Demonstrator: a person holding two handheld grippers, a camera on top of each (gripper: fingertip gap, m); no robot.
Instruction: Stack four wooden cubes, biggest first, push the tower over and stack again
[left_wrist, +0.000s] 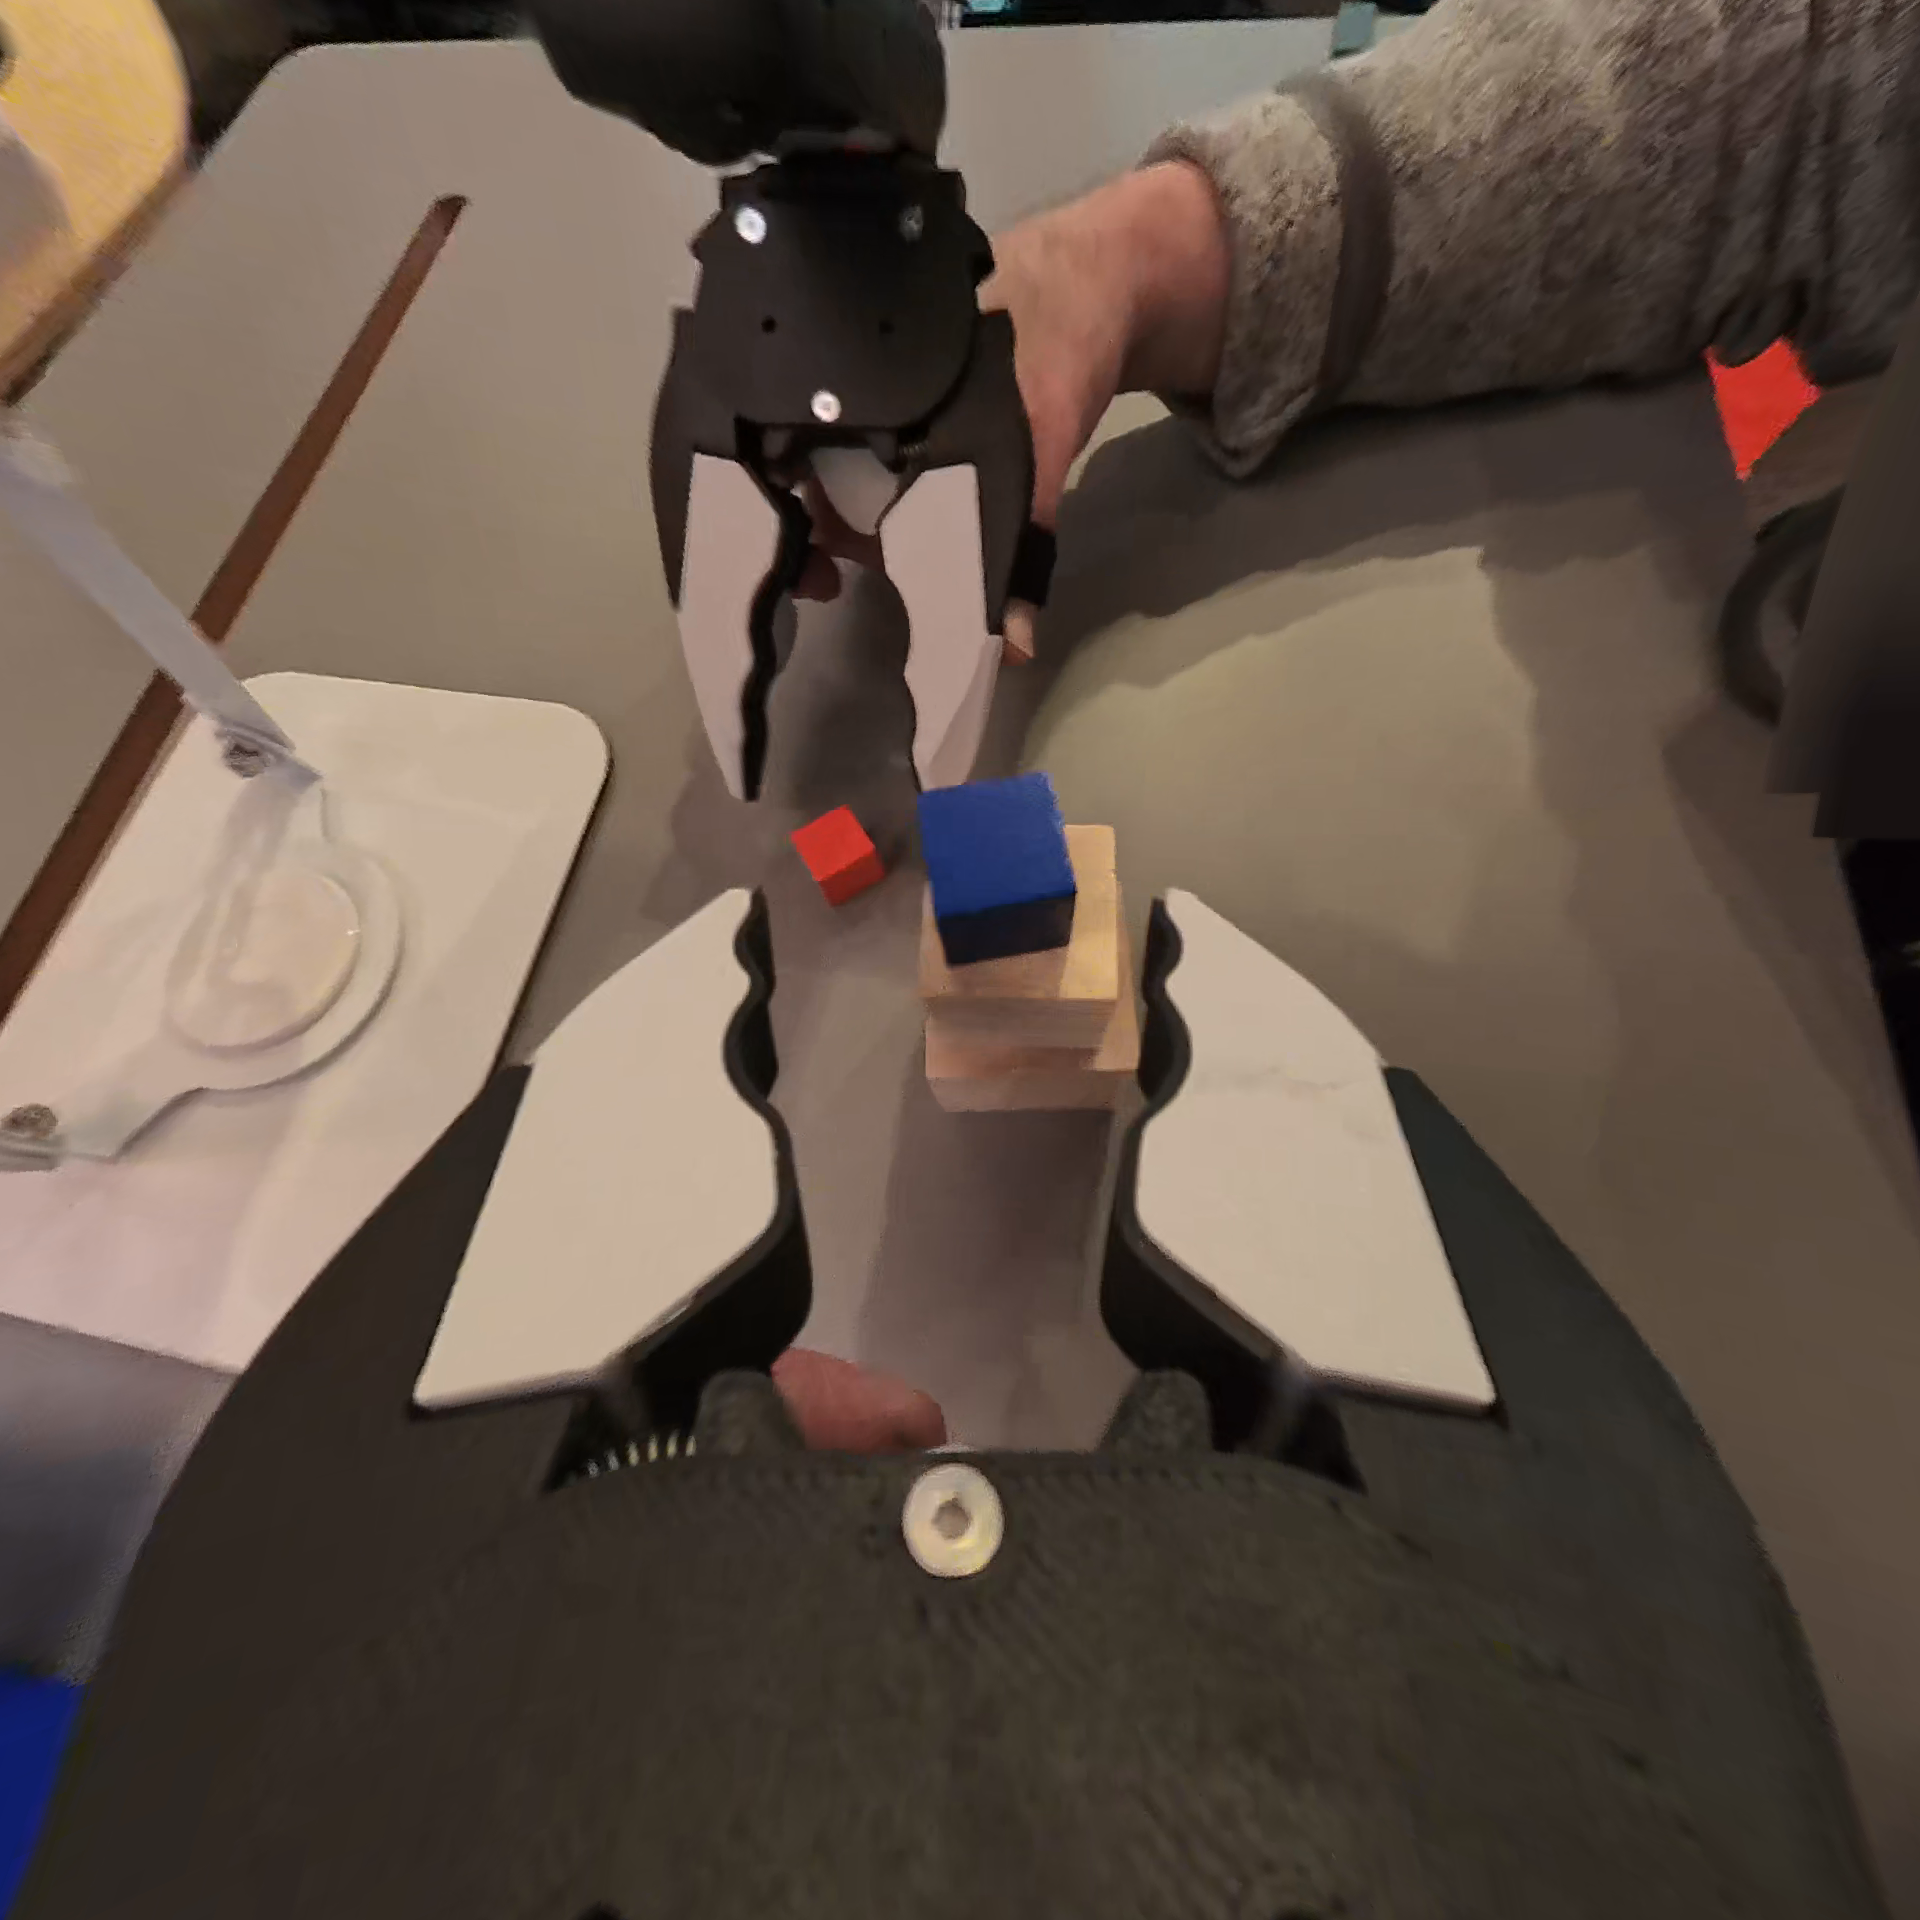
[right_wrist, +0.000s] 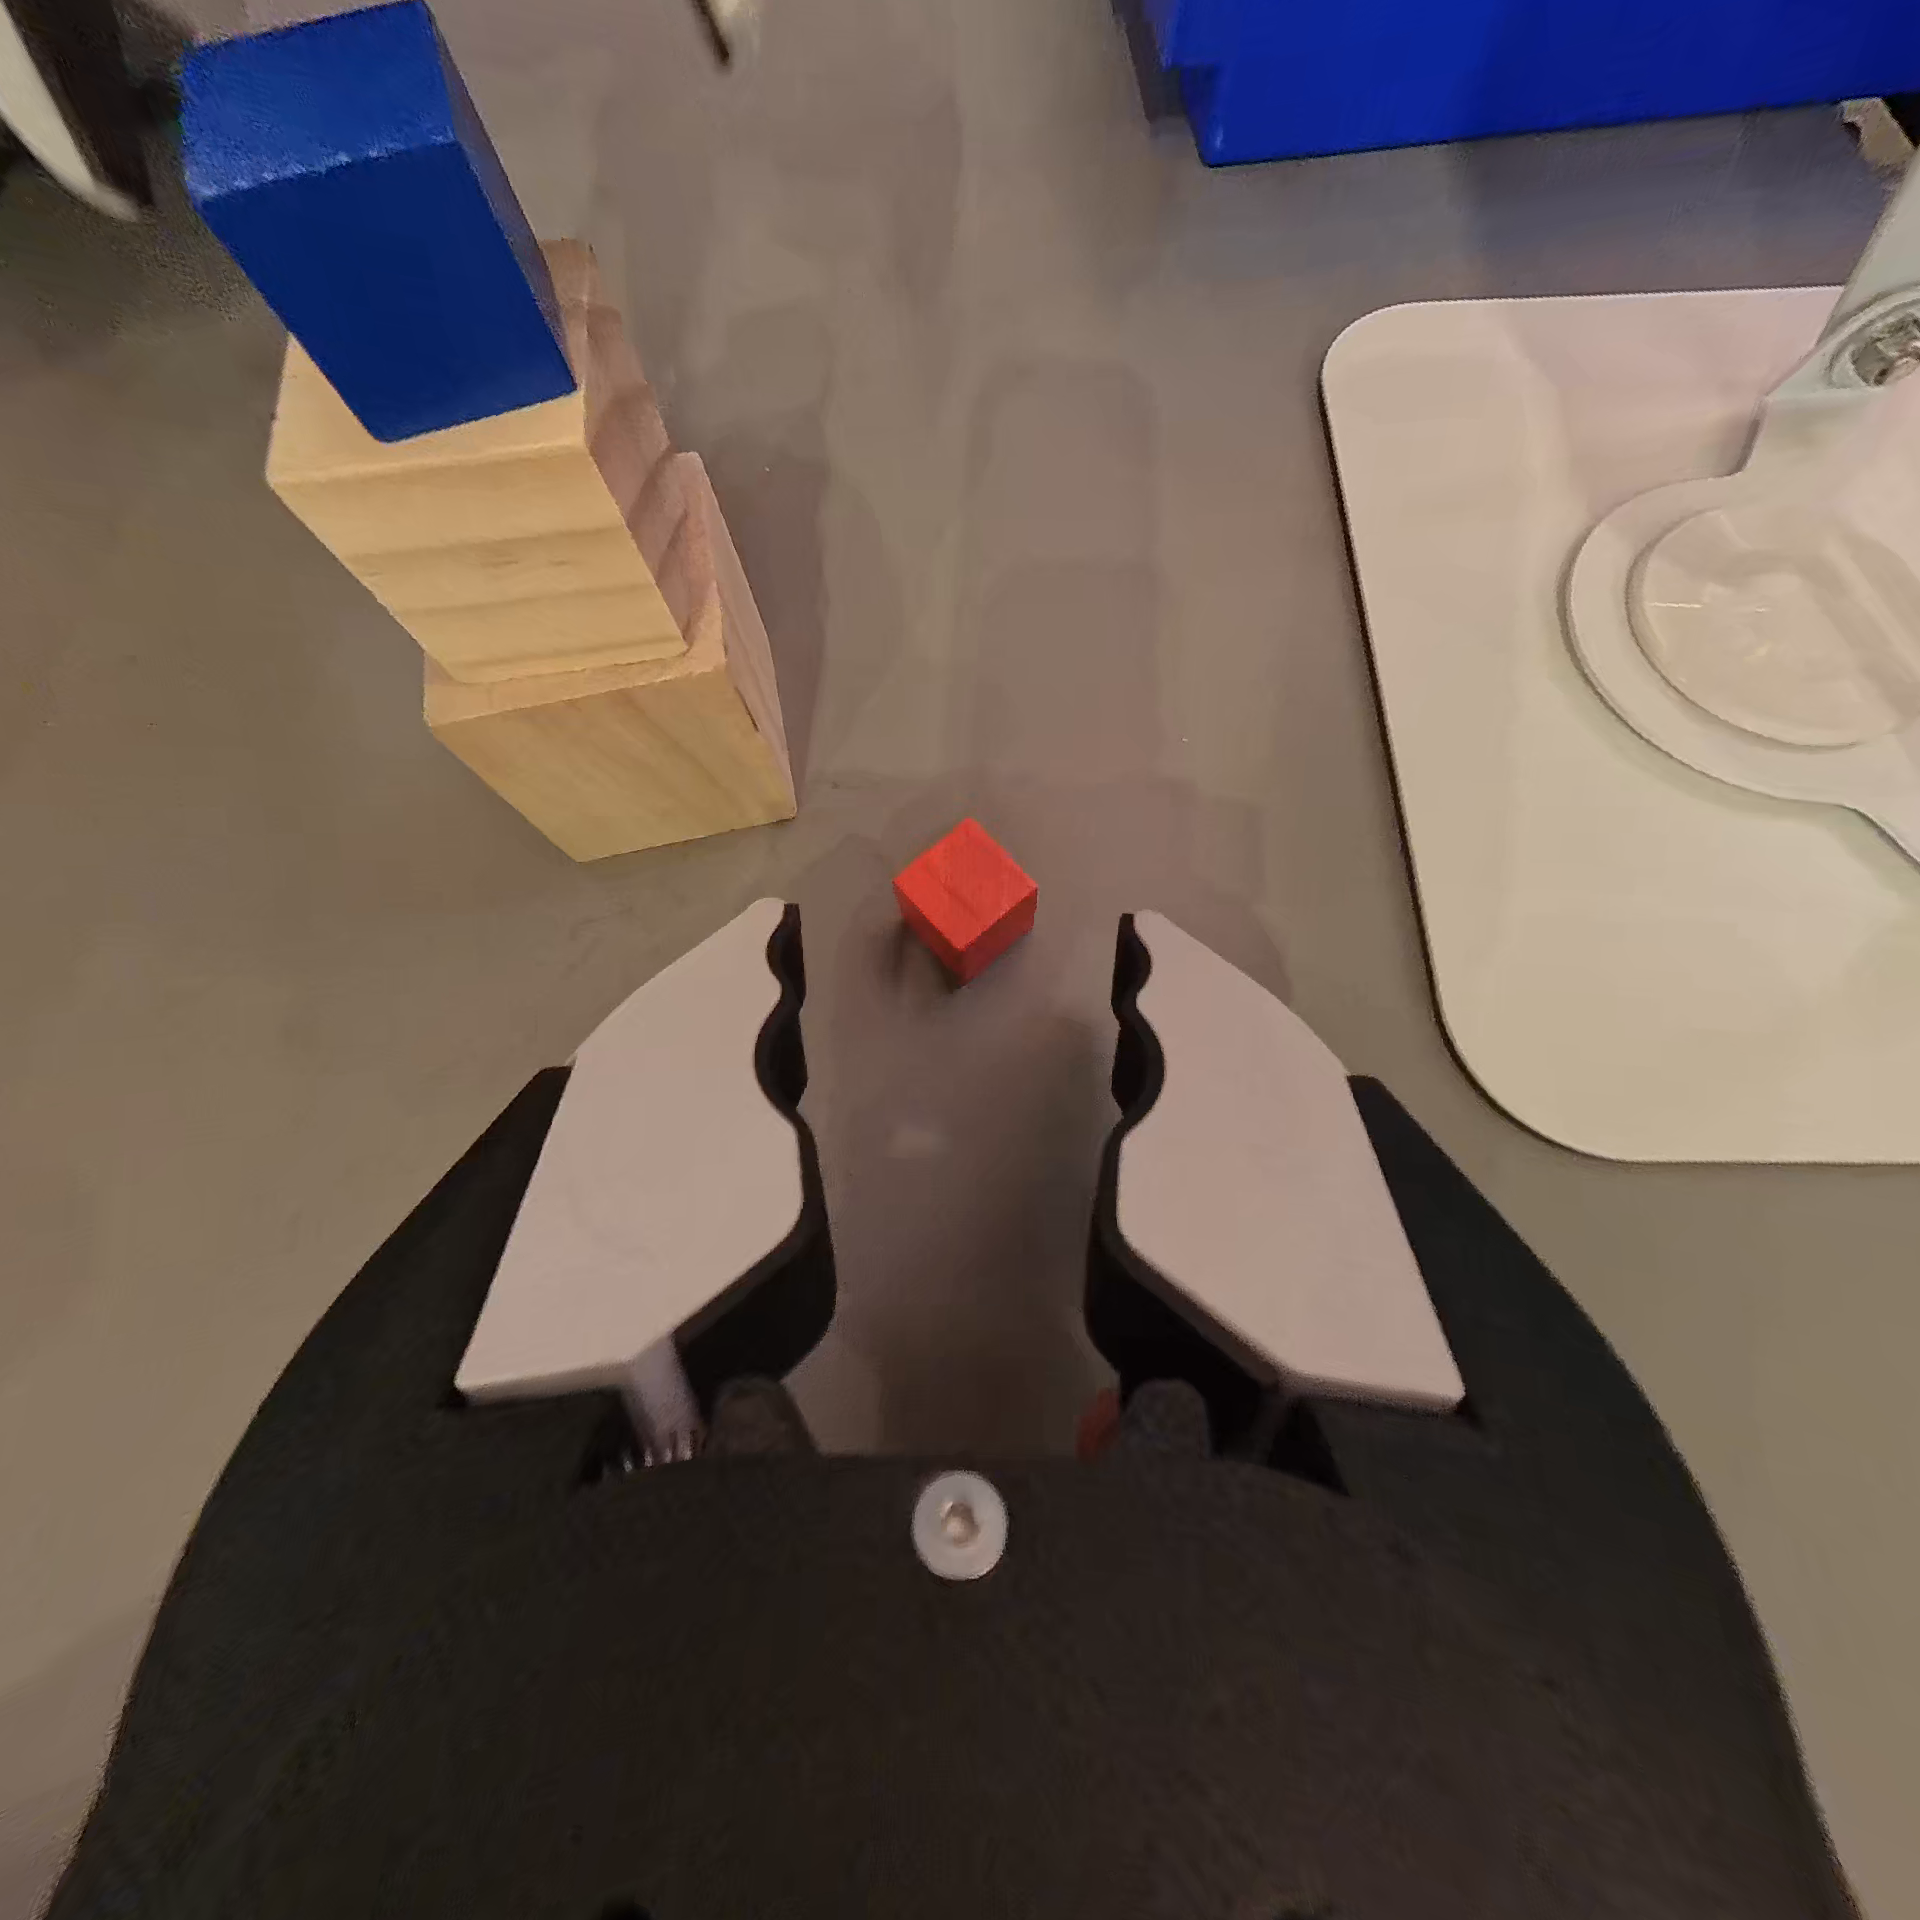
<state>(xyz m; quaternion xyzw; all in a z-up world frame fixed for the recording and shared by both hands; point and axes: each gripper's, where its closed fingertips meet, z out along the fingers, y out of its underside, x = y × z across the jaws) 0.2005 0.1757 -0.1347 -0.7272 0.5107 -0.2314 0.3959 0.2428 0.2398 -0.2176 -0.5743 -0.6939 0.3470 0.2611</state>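
Note:
A tower of three cubes stands on the grey table: a large plain wooden cube (left_wrist: 1023, 1070) (right_wrist: 623, 748) at the bottom, a smaller plain wooden cube (left_wrist: 1091, 966) (right_wrist: 488, 540) on it, and a blue cube (left_wrist: 997, 868) (right_wrist: 364, 229) on top. A small red cube (left_wrist: 836, 854) (right_wrist: 966, 899) lies on the table beside the tower. My left gripper (left_wrist: 961, 909) is open and empty, with the tower just beyond its fingertips. My right gripper (right_wrist: 961, 920) (left_wrist: 831, 784) is open and empty, with its fingertips just short of the red cube.
A white board (left_wrist: 488, 790) (right_wrist: 1558, 935) with a clear plastic stand (left_wrist: 270, 935) (right_wrist: 1745, 623) lies beside the cubes. A blue box (right_wrist: 1507, 73) sits at the table's far side in the right wrist view. A hand in a grey sleeve (left_wrist: 1507, 208) holds the right gripper. Some 12 cm of space lies between my two pairs of fingers.

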